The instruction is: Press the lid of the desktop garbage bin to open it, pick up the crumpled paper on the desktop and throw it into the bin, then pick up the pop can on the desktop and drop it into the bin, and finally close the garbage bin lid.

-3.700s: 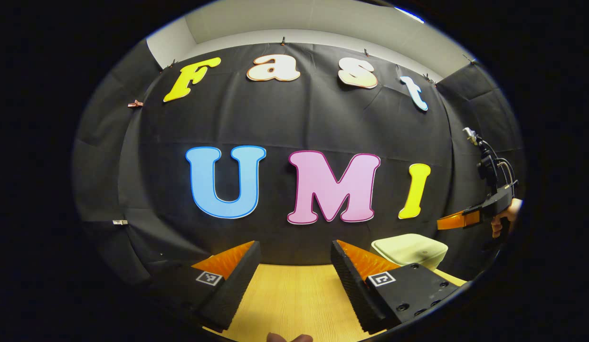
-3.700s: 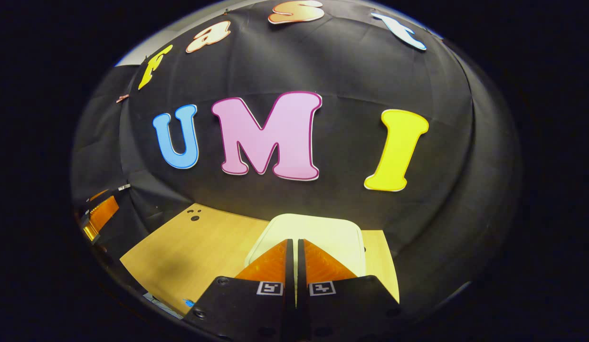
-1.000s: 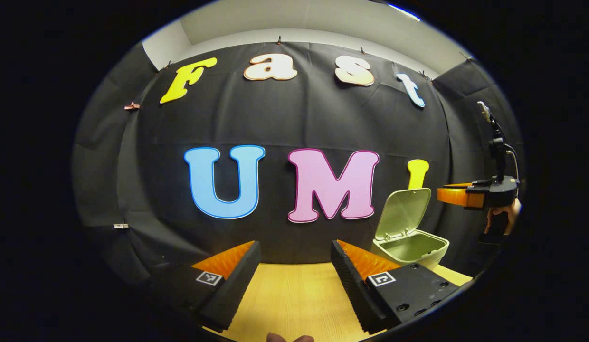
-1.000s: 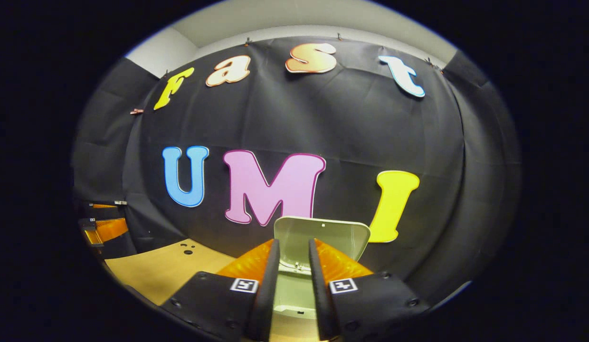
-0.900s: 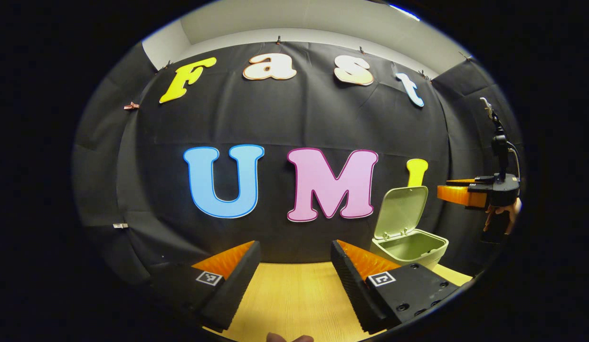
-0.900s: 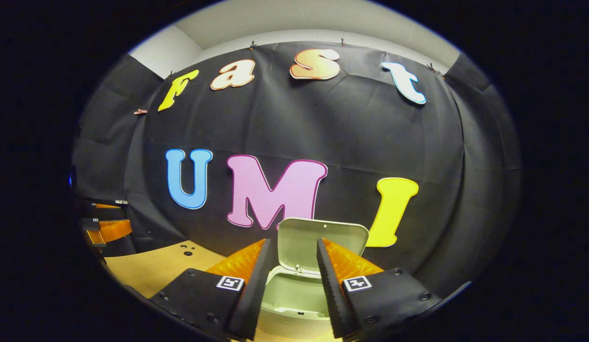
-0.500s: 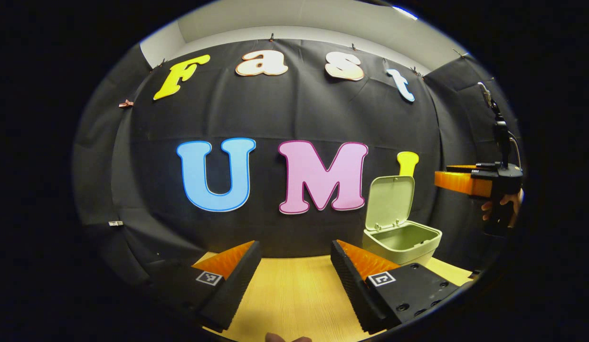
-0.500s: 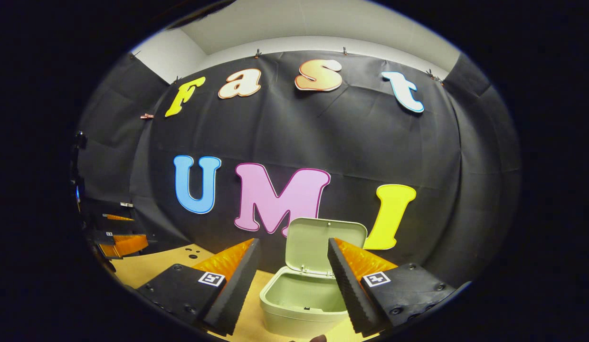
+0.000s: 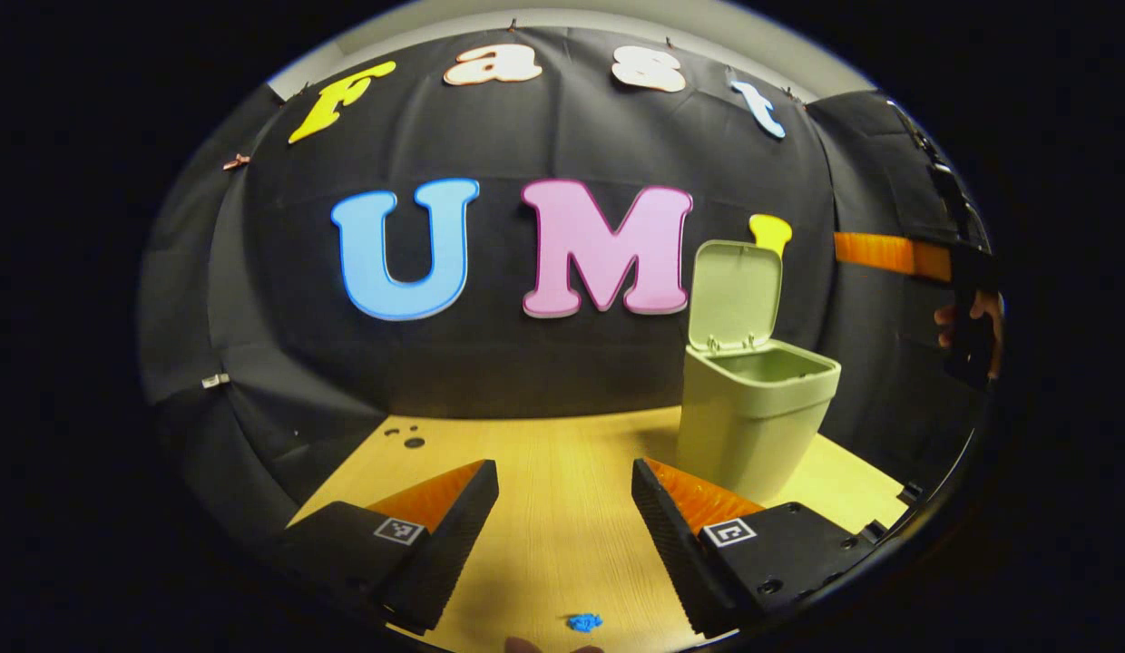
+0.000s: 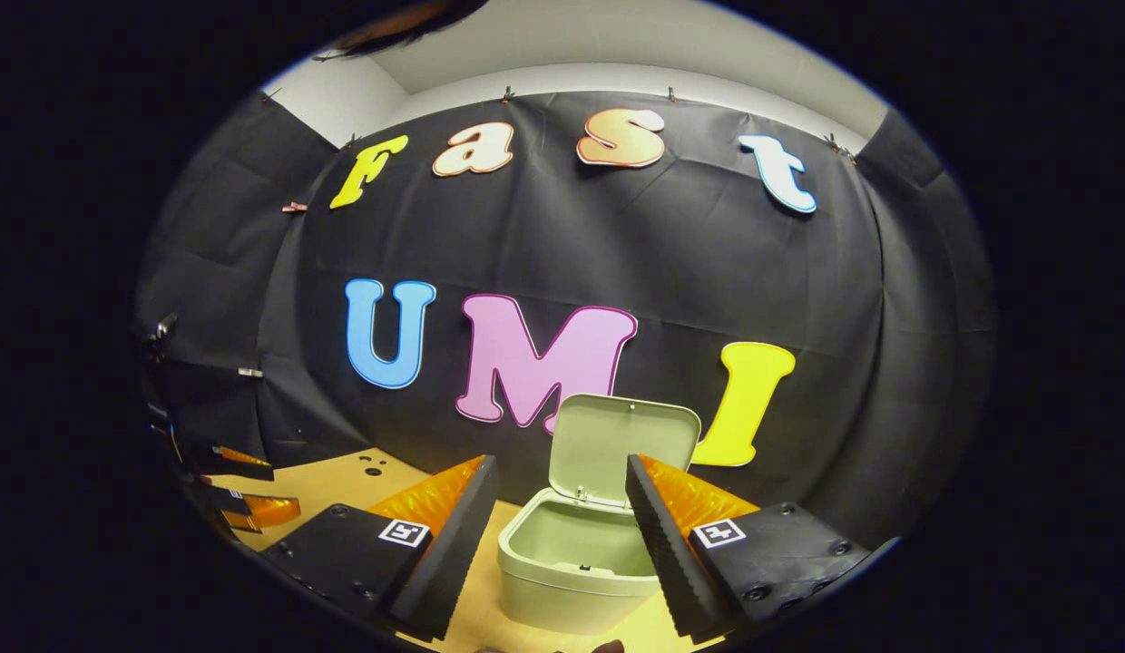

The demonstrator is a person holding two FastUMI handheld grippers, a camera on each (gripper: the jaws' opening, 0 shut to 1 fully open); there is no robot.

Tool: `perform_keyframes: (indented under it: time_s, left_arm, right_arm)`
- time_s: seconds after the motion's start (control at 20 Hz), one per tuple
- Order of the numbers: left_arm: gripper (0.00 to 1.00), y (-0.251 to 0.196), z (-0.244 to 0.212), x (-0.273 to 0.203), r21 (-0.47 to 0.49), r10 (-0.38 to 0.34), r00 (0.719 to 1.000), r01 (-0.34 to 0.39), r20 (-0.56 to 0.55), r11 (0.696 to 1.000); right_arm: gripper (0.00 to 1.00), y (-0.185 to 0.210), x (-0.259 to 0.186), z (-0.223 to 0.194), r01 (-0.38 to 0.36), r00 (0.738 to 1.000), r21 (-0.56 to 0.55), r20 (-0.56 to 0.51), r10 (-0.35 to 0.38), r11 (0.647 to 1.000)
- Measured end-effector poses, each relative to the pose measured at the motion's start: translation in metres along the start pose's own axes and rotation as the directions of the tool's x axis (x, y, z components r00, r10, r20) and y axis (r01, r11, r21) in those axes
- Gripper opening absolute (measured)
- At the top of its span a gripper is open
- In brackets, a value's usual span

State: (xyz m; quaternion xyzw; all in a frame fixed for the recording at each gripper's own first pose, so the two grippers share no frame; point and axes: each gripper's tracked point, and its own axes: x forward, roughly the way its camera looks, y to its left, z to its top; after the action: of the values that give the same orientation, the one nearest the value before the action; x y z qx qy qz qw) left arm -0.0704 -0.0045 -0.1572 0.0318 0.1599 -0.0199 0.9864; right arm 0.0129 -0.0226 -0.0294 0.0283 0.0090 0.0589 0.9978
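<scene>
Green bin [image 10: 562, 580] lid [image 10: 624, 449] upright; both tongs [image 9: 562, 508] [image 10: 558, 512] spread, empty.

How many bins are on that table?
1: a green bin, lid up, on the table's right side in the left gripper view. More could sit beyond the pictures' edges.
</scene>
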Motion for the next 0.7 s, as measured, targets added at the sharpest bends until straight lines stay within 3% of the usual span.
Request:
perform_keyframes:
  time_s: [0.35,0.7]
  left_arm:
    - [0.96,-0.008,-0.093,0.003,-0.010,0.030,0.986,-0.032,-0.164,0.999]
    - [0.94,-0.028,-0.187,0.012,-0.032,0.033,0.944,-0.046,-0.329,0.998]
  right_arm:
    - [0.90,-0.006,0.002,-0.005,-0.041,0.999,0.011,-0.033,0.041,0.999]
    - [0.90,-0.020,0.001,-0.016,-0.079,0.997,-0.024,-0.025,0.078,0.997]
